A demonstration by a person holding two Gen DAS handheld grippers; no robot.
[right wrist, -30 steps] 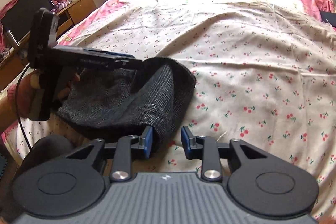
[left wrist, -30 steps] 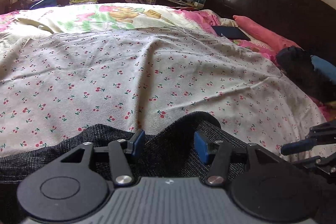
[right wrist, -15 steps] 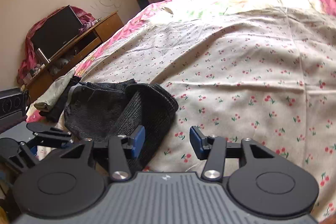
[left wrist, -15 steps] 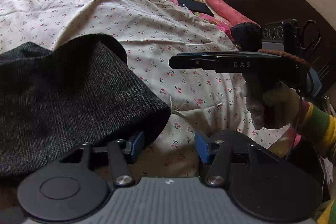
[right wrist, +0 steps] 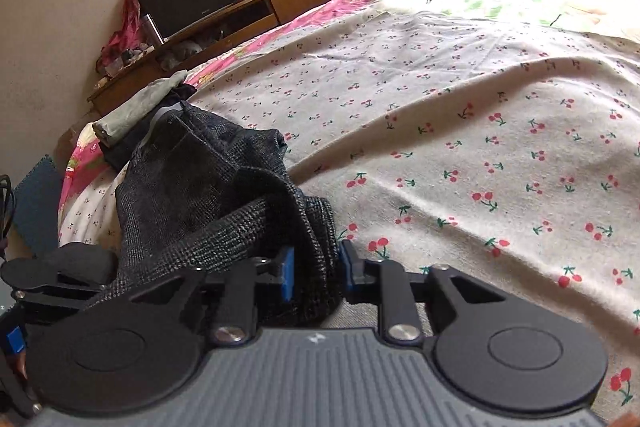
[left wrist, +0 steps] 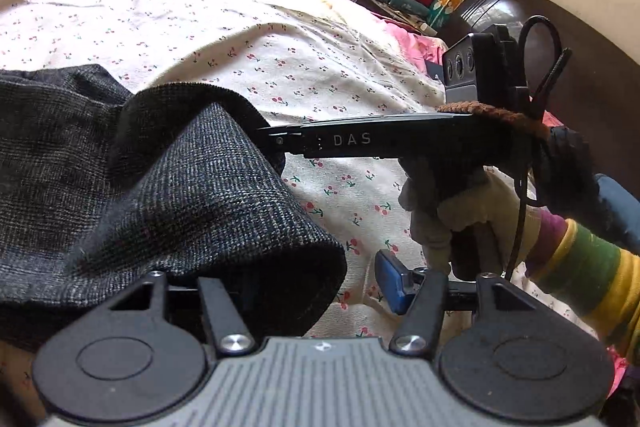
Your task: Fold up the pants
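Right gripper (right wrist: pixel 314 269) closing on pants (right wrist: pixel 208 195)

Left gripper's (left wrist: pixel 316 281) left finger behind pants (left wrist: pixel 168 195)

Right claw (right wrist: pixel 314 273) closing on cloth; left claw (left wrist: pixel 316 281) closing, seemingly too.

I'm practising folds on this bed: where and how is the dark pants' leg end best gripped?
Judging by its pose, pinch the pants at the cuff's doubled edge, coming in low along the cherry sheet. That edge stands up; the right claw is closing on it.
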